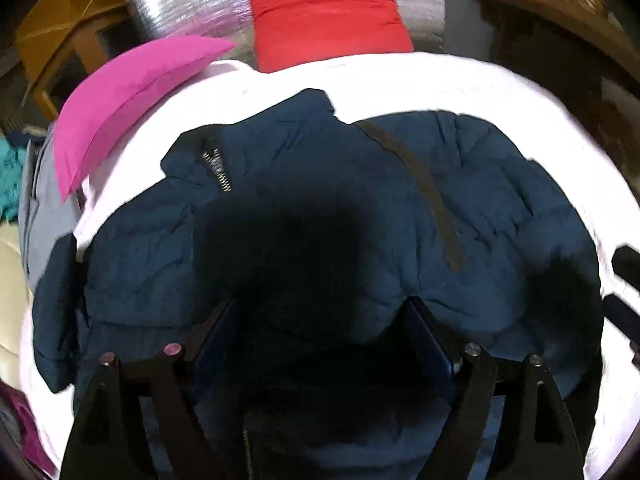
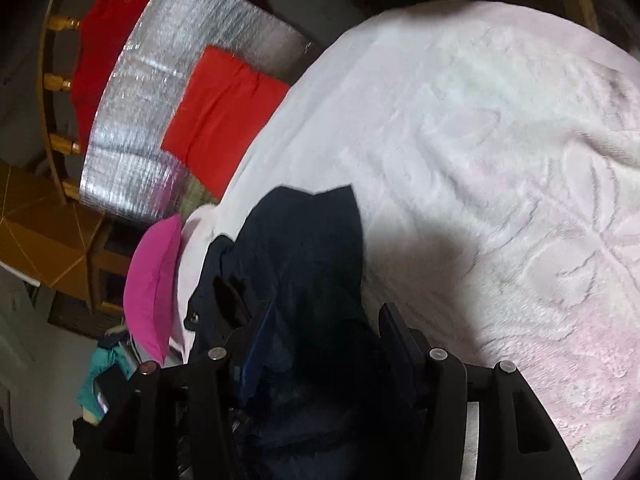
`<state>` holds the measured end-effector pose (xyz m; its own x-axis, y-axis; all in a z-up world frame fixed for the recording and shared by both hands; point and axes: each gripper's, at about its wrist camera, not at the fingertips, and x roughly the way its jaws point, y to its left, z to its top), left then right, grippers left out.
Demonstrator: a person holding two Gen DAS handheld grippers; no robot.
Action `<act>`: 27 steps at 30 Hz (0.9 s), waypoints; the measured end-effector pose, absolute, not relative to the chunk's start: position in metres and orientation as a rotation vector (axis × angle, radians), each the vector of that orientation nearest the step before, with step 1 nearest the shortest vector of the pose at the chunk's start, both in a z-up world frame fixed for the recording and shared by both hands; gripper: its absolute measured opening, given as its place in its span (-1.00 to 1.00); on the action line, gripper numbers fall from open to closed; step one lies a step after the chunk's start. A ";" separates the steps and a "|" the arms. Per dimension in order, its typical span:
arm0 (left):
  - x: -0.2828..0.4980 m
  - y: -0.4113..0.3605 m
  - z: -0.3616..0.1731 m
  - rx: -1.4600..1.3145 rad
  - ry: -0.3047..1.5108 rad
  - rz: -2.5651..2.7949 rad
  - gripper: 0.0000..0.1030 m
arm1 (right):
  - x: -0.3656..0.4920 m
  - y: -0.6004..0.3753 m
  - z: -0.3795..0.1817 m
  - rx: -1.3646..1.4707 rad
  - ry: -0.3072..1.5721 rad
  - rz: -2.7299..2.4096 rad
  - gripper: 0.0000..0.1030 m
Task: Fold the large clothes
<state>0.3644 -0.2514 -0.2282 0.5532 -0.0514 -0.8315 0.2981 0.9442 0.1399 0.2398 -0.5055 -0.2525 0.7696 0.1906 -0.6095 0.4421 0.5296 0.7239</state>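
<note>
A navy padded jacket (image 1: 312, 208) lies spread on a white-pink blanket (image 1: 420, 84), its zipper (image 1: 218, 170) at the upper left. My left gripper (image 1: 322, 320) hovers just over the jacket with its jaws wide apart and nothing between them. In the right wrist view the jacket (image 2: 304, 248) lies bunched at the blanket's (image 2: 500, 168) left side. My right gripper (image 2: 326, 324) is open above the dark fabric; its fingers straddle a fold but do not close on it. The other gripper's black parts (image 1: 624, 280) show at the right edge of the left wrist view.
A pink cushion (image 1: 128, 96) and a red folded cloth (image 1: 328, 16) lie at the blanket's far edge, against a silver foil mat (image 2: 160, 120). A wooden chair (image 1: 60, 40) stands at the left. Teal and grey clothes (image 1: 16, 176) are piled at the left.
</note>
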 end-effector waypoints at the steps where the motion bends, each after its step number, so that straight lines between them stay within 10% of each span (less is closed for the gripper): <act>1: 0.365 -0.246 -0.226 0.259 0.958 -0.204 0.22 | 0.242 -0.502 -0.250 1.009 0.709 -0.162 0.11; 3: 0.367 -0.235 -0.223 0.232 0.950 -0.200 -0.24 | 0.243 -0.496 -0.247 0.973 0.707 -0.157 0.11; 8: 0.367 -0.182 -0.197 0.130 0.932 -0.218 -0.40 | 0.244 -0.483 -0.236 0.889 0.683 -0.156 0.11; 13: 0.359 -0.109 -0.176 0.097 0.940 -0.189 -0.31 | 0.248 -0.469 -0.231 0.825 0.686 -0.146 0.11; 17: 0.351 -0.041 -0.172 0.048 0.954 -0.117 0.15 | 0.253 -0.458 -0.233 0.815 0.707 -0.127 0.11; 27: 0.348 0.129 -0.204 -0.367 0.959 0.157 0.30 | 0.267 -0.424 -0.239 0.775 0.734 -0.069 0.13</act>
